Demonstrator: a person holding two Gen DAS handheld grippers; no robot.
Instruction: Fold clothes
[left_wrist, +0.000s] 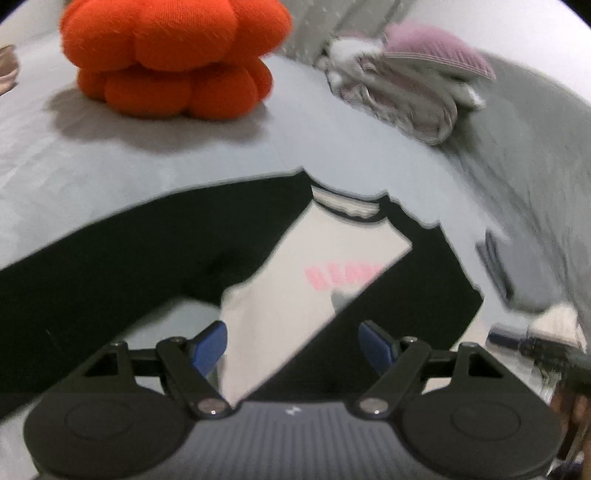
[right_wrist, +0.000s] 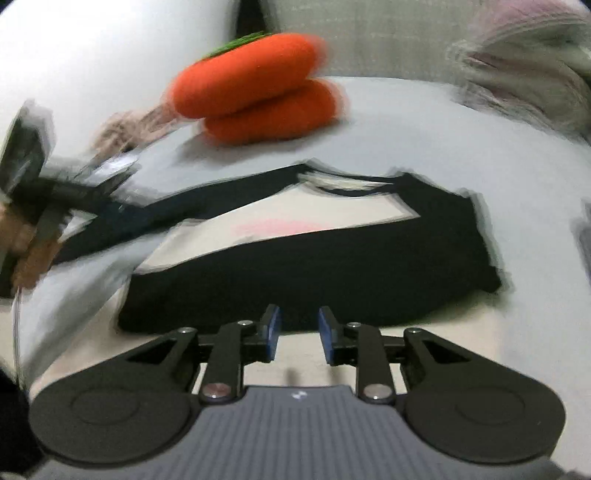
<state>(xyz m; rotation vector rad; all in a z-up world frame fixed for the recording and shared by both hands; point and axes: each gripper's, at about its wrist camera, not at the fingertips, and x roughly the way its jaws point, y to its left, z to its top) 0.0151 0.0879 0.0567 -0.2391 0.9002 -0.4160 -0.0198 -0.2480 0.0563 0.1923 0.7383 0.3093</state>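
Note:
A white shirt (left_wrist: 295, 251) with black sleeves and pink lettering lies flat on the pale bed sheet (left_wrist: 129, 155). One black sleeve (left_wrist: 399, 295) is folded slantwise across its chest, and the other sleeve (left_wrist: 110, 251) stretches out to the left. My left gripper (left_wrist: 291, 332) hangs open just above the shirt's white body, with nothing between its blue pads. In the right wrist view the folded black sleeve (right_wrist: 332, 266) lies right ahead of my right gripper (right_wrist: 299, 317). Its jaws stand a little apart near the sleeve's near edge, and nothing is pinched between them. The view is blurred.
An orange plush cushion (left_wrist: 170, 59) sits on the bed beyond the shirt, also in the right wrist view as the cushion (right_wrist: 255, 92). A heap of pink and grey clothes (left_wrist: 413, 85) lies at the back right. A grey blanket (left_wrist: 535, 166) runs along the right side.

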